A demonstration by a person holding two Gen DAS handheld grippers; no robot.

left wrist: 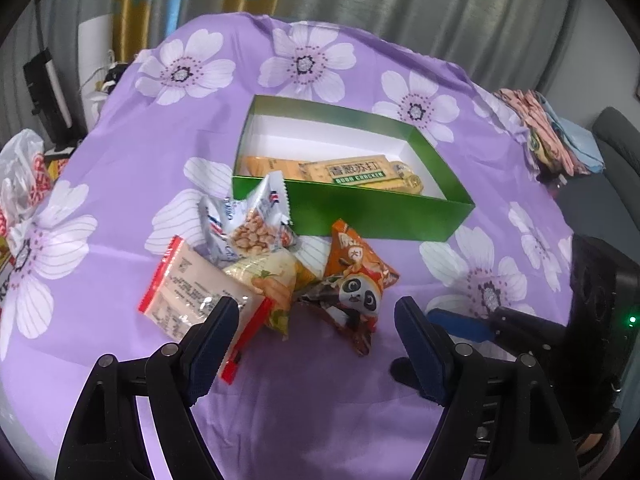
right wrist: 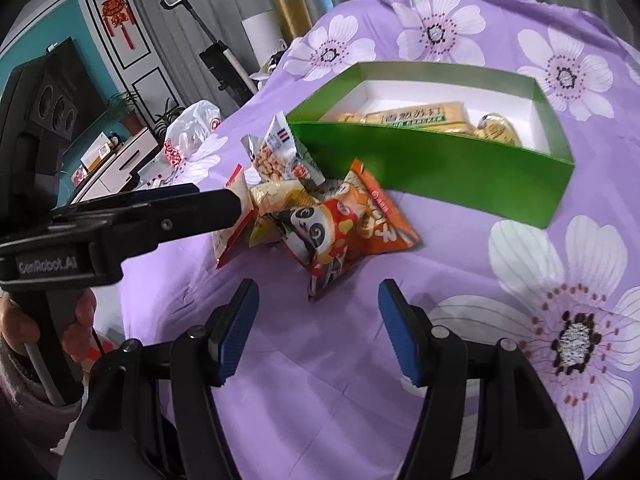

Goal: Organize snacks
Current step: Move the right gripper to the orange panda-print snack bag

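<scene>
A green open box (left wrist: 380, 216) (right wrist: 440, 172) holds a yellow soda cracker pack (left wrist: 352, 172) (right wrist: 420, 118). In front of it lies a heap of snack bags: an orange panda bag (left wrist: 356, 280) (right wrist: 344, 224), a peanut bag (left wrist: 252, 224) (right wrist: 276, 156), a yellow bag (left wrist: 272, 280) (right wrist: 272, 200) and a red-edged clear pack (left wrist: 192, 292). My left gripper (left wrist: 316, 320) is open and empty, just short of the heap. My right gripper (right wrist: 316, 308) is open and empty, just before the panda bag.
A purple flowered cloth (left wrist: 320, 392) covers the table. A plastic bag (left wrist: 20, 176) lies at the left edge, folded cloths (left wrist: 556, 136) at the far right. The left gripper's body (right wrist: 120, 220) crosses the right wrist view at left.
</scene>
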